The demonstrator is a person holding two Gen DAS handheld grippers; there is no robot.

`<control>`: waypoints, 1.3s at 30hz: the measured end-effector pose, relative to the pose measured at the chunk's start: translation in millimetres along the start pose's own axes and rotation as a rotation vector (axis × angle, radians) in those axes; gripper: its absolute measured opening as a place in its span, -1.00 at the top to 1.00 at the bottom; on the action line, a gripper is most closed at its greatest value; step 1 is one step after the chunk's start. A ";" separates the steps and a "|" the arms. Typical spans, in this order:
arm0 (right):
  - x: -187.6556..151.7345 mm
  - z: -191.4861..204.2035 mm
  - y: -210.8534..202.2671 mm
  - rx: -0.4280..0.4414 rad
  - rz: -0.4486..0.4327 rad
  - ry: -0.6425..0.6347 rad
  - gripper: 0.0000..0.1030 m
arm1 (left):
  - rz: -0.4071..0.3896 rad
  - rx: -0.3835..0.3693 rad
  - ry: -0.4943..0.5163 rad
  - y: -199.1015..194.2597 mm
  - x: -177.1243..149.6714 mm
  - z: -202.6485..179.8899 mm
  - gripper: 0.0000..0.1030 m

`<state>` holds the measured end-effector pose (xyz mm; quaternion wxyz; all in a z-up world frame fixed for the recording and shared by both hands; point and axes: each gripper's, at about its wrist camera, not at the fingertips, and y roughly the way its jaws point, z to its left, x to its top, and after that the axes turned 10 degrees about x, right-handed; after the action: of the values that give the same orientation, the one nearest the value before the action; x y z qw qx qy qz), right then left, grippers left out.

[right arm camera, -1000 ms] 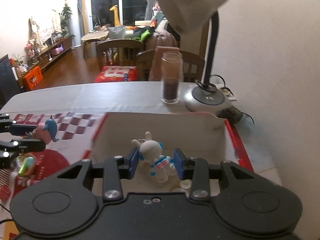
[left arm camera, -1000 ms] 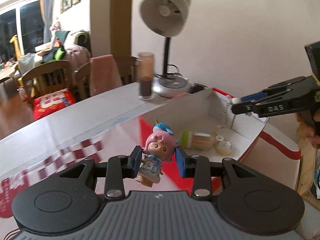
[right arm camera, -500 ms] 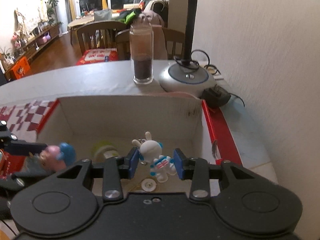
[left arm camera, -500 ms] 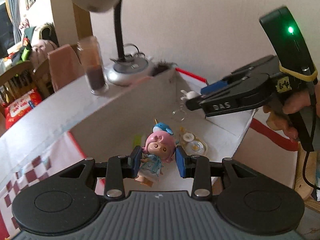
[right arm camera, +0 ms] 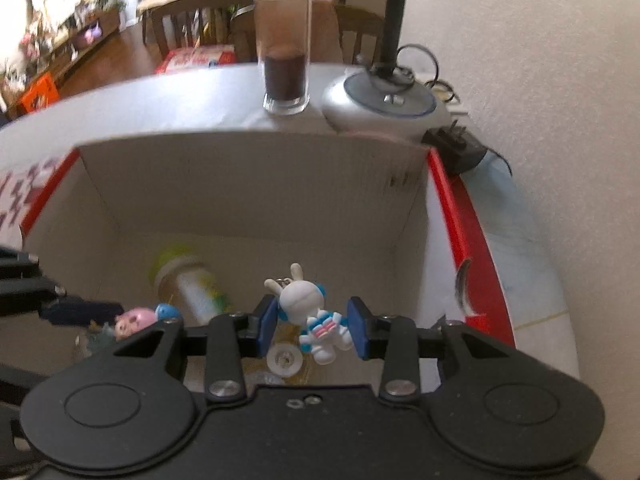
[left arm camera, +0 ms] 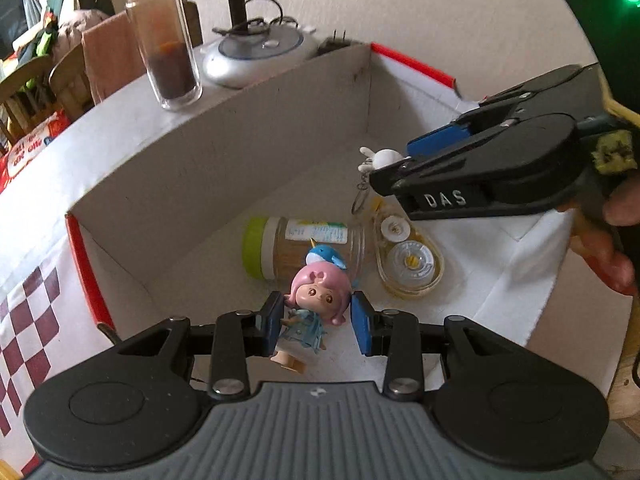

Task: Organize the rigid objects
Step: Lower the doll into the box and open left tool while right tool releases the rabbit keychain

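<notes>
Both grippers, left gripper (left arm camera: 317,323) and right gripper (right arm camera: 312,326), are now lower, over the inside of the box (right arm camera: 248,184).

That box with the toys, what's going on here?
A person is tidying small things into a cardboard box with a handheld gripper in each hand. The left gripper grips a pink-haired doll; the right gripper grips a white rabbit keychain. Both are held over the inside of the box, neither let go yet. A jar with a green lid and a tape dispenser already lie on the box floor. A glass and a lamp base stand behind the box.
</notes>
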<state>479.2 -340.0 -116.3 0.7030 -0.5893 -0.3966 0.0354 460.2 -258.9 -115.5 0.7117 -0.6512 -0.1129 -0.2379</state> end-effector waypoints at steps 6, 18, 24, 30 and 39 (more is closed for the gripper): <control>2.4 -0.3 10.2 0.014 0.096 0.010 0.28 | 0.101 -0.033 0.006 14.4 3.7 -1.7 0.31; -1.4 4.1 17.5 0.017 0.169 -0.018 0.21 | 0.177 -0.059 0.012 26.6 5.9 -1.9 0.31; -1.8 7.7 8.8 0.018 0.141 -0.020 -0.08 | 0.119 -0.045 -0.002 15.8 5.0 3.0 0.02; -3.6 10.6 -2.0 0.007 0.110 -0.015 -0.15 | 0.036 -0.065 -0.052 -6.3 3.6 11.2 -0.04; -3.9 22.6 -26.8 0.007 0.058 -0.017 -0.20 | -0.080 -0.078 -0.096 -43.0 -4.1 25.5 -0.04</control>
<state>451.8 -332.1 -95.5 0.7004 -0.5977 -0.3852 0.0620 439.6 -234.7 -76.6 0.6694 -0.6842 -0.1636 -0.2387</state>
